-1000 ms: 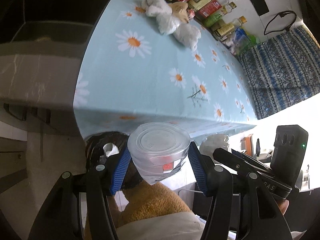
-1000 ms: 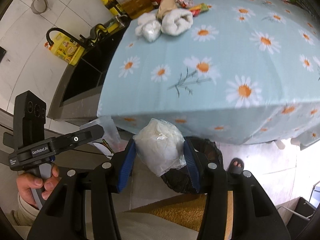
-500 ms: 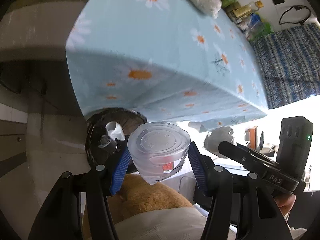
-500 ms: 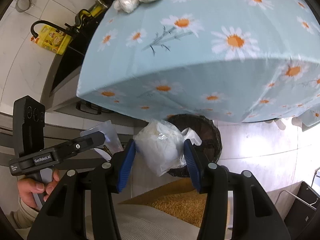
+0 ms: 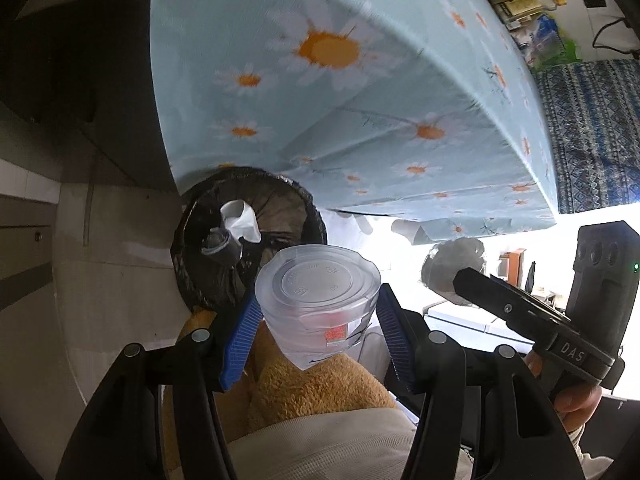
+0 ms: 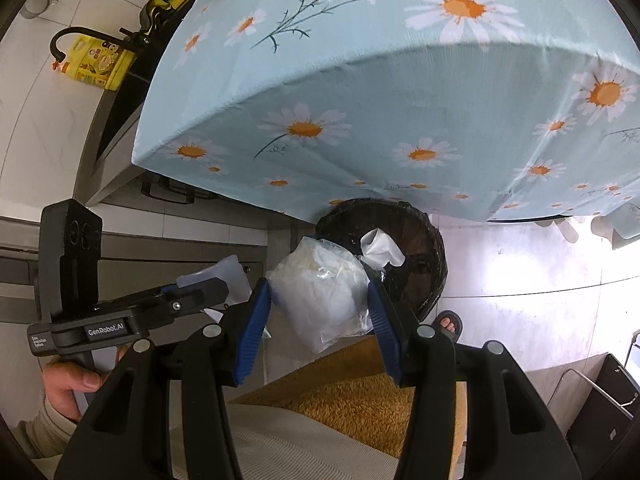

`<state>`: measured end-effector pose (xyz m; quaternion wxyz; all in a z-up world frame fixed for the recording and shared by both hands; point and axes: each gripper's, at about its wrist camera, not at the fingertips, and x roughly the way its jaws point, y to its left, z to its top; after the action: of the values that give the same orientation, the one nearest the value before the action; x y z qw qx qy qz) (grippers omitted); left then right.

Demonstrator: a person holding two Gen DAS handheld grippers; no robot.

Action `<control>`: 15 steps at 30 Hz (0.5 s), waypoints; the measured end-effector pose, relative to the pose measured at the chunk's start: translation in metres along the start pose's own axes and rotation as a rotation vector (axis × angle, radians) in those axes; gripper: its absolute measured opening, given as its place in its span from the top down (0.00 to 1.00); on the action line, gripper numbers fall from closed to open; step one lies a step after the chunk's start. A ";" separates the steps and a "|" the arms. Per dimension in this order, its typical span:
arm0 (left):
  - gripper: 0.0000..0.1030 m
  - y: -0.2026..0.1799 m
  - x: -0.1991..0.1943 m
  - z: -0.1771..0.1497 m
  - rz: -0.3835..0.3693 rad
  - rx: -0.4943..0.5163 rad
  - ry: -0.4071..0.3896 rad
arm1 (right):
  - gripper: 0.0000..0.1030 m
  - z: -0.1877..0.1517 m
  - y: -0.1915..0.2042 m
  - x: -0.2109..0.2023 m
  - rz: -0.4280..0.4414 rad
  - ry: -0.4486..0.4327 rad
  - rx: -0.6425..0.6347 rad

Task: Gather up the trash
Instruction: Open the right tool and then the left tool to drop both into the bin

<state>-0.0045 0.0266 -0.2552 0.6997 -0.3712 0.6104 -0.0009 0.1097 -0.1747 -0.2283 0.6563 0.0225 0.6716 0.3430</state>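
Both grippers have dropped from the level of the daisy-print worktop [image 6: 360, 80] to below its edge over the past second, and the black-lined bin [image 5: 192, 280], then barely visible, now sits in plain view under the cloth's overhang; the left gripper [image 5: 316, 320] is closed on a clear plastic cup [image 5: 316, 300], its blue pads pressed to either side of the wall so that the rim bows slightly out of round; the right gripper [image 6: 320, 312] is clamped on a bag of crumpled paper [image 6: 320, 296], held just in front of the bin's mouth, where a white tissue [image 6: 380, 248] already lies; both loads look very light, and neither appears fragile; the cup seems thin and springy, likely to slip or pop free if squeezed hard, so a hold across its mid-wall, as here, looks safest; the bag seems soft and slick, and a grip around its bulk should keep it from sliding out; the person's hand [image 6: 68, 380] on the left handle shows at the lower left of the right view; release over the bin appears to be the step at hand.
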 end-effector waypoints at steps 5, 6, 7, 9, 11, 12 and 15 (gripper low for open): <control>0.35 0.005 0.010 -0.003 0.000 -0.034 0.044 | 0.37 -0.002 -0.005 0.001 0.026 0.013 0.027; 0.32 0.006 0.011 -0.004 -0.001 -0.037 0.046 | 0.37 -0.003 -0.007 0.001 0.029 0.013 0.035; 0.32 0.007 0.013 -0.005 0.004 -0.037 0.049 | 0.37 -0.003 -0.008 0.001 0.029 0.015 0.044; 0.32 0.008 0.014 -0.007 0.006 -0.041 0.051 | 0.37 -0.003 -0.011 0.000 0.037 0.021 0.062; 0.32 0.009 0.013 -0.007 0.006 -0.044 0.050 | 0.37 -0.003 -0.010 0.000 0.031 0.018 0.063; 0.32 0.009 0.012 -0.007 0.005 -0.045 0.049 | 0.37 -0.004 -0.009 0.000 0.030 0.017 0.063; 0.32 0.010 0.008 -0.006 0.004 -0.041 0.042 | 0.37 -0.004 -0.006 -0.003 0.022 0.011 0.063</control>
<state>-0.0115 0.0270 -0.2673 0.6791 -0.3843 0.6254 0.0052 0.1093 -0.1823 -0.2293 0.6479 0.0489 0.6852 0.3292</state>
